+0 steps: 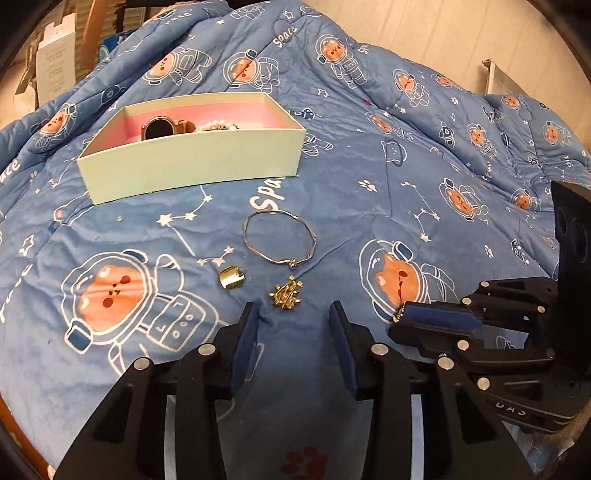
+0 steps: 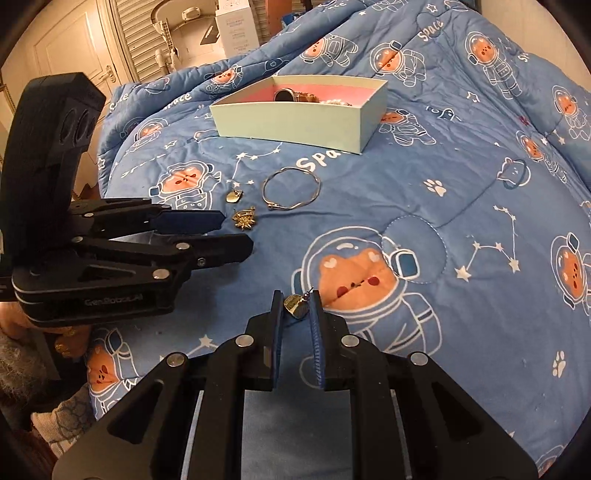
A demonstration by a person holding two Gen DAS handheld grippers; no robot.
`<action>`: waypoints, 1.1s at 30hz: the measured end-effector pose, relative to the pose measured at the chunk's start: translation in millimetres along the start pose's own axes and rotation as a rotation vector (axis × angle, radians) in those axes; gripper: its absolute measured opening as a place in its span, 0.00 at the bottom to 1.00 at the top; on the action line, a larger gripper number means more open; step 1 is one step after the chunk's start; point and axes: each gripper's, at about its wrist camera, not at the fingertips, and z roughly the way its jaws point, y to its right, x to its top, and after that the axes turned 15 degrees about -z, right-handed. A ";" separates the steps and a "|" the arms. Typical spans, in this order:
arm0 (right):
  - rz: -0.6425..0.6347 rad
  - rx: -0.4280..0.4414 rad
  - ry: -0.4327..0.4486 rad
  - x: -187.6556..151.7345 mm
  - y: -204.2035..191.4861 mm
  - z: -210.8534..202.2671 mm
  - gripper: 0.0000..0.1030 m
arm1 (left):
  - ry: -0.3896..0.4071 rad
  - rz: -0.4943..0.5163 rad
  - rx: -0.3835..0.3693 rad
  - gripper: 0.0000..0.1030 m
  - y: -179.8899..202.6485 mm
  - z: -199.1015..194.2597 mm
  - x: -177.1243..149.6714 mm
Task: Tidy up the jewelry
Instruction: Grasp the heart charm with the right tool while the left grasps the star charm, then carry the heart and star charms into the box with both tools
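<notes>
A pale green box (image 1: 192, 162) with a pink lining stands on the quilt and holds a brown-strapped watch (image 1: 158, 129) and a pearl bracelet (image 1: 218, 126). In front of it lie a silver bangle (image 1: 279, 240), a gold earring (image 1: 231, 277) and a spiky gold brooch (image 1: 286, 295). My left gripper (image 1: 293, 317) is open, its tips just short of the brooch, with nothing between the pads. My right gripper (image 2: 297, 301) is shut on a second gold earring (image 2: 296, 305), held just above the quilt. The right wrist view shows the left gripper (image 2: 229, 229) from the side, beside the brooch (image 2: 243, 218).
A blue quilt (image 1: 369, 206) with astronaut bears covers the whole bed. A white carton (image 2: 236, 27) and louvred doors (image 2: 136, 33) stand beyond its far edge. A person's hand (image 2: 70, 341) and a grey sleeve show at the lower left of the right wrist view.
</notes>
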 end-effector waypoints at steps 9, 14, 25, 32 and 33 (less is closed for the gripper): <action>0.019 0.002 0.005 -0.9 0.3 2.7 0.14 | 0.002 -0.003 0.010 0.18 0.5 3.7 5.5; 0.027 0.002 0.007 -1.2 0.5 2.3 0.14 | 0.016 -0.043 -0.009 0.18 -5.1 -3.9 0.7; 0.039 0.050 0.042 15.6 -0.5 1.4 0.14 | 0.039 -0.111 -0.041 0.18 -30.8 -37.3 -1.5; 0.002 0.102 0.085 51.3 -1.7 2.5 0.14 | 0.059 -0.112 -0.034 0.18 -52.5 -54.2 27.4; -0.005 0.110 0.091 57.5 -1.4 2.4 0.14 | 0.063 -0.110 -0.033 0.18 -55.5 -56.2 33.2</action>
